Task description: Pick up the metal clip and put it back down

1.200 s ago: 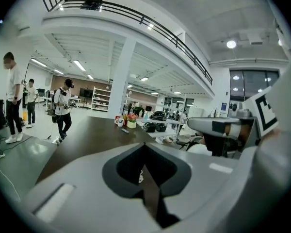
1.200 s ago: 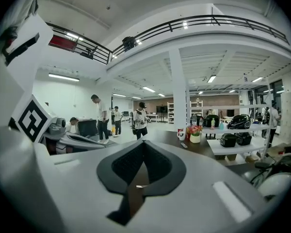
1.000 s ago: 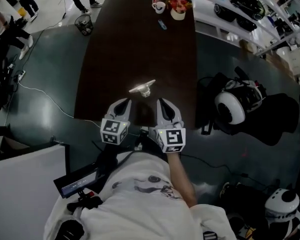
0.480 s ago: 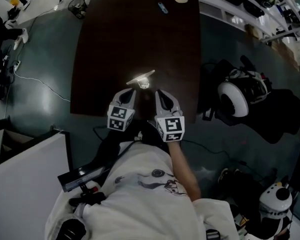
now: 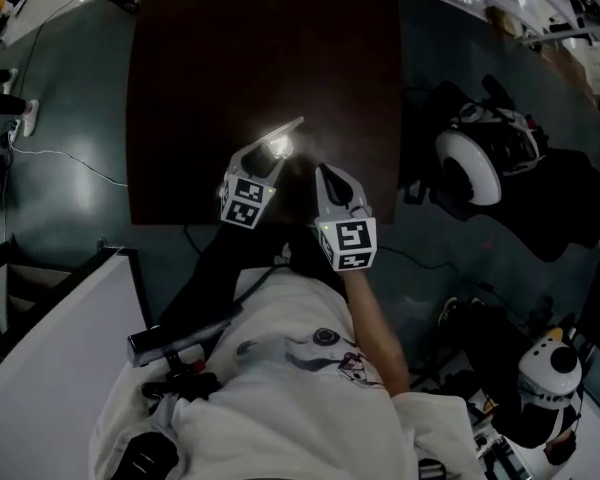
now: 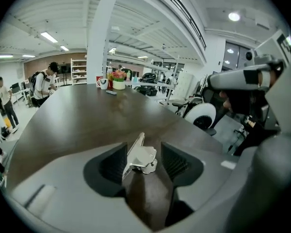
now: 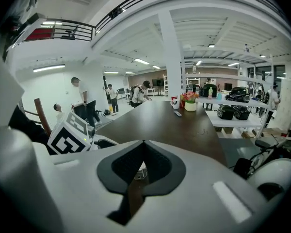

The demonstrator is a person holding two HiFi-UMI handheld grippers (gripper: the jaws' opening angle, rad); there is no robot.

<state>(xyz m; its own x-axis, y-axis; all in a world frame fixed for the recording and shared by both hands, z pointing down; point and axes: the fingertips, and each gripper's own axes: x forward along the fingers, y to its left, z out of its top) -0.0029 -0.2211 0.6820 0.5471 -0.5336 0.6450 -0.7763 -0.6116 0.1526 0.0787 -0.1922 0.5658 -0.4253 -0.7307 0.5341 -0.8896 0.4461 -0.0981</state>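
The shiny metal clip point(image 6: 140, 157) lies on the dark brown table point(image 5: 260, 48) near its front edge, and shows as a bright glint in the head view point(image 5: 280, 139). My left gripper point(image 6: 143, 145) has come down around it. Its jaws have just been opening and the clip stands between them, close to the left pad point(image 6: 117, 163) with a gap to the right one. In the head view the left gripper point(image 5: 264, 156) sits right at the clip. My right gripper point(image 7: 143, 141) is shut with nothing in it, hovering just to the right point(image 5: 325, 174) of the clip.
Cups and a flower pot point(image 6: 112, 83) stand at the table's far end. An office chair with a white round back point(image 5: 470, 166) is right of the table. A white helmet point(image 5: 546, 380) and cables lie on the floor. People stand far left point(image 7: 82, 101).
Both grippers dropped and moved forward toward the clip. The left one now sits over it, where before the clip lay clear ahead of both.
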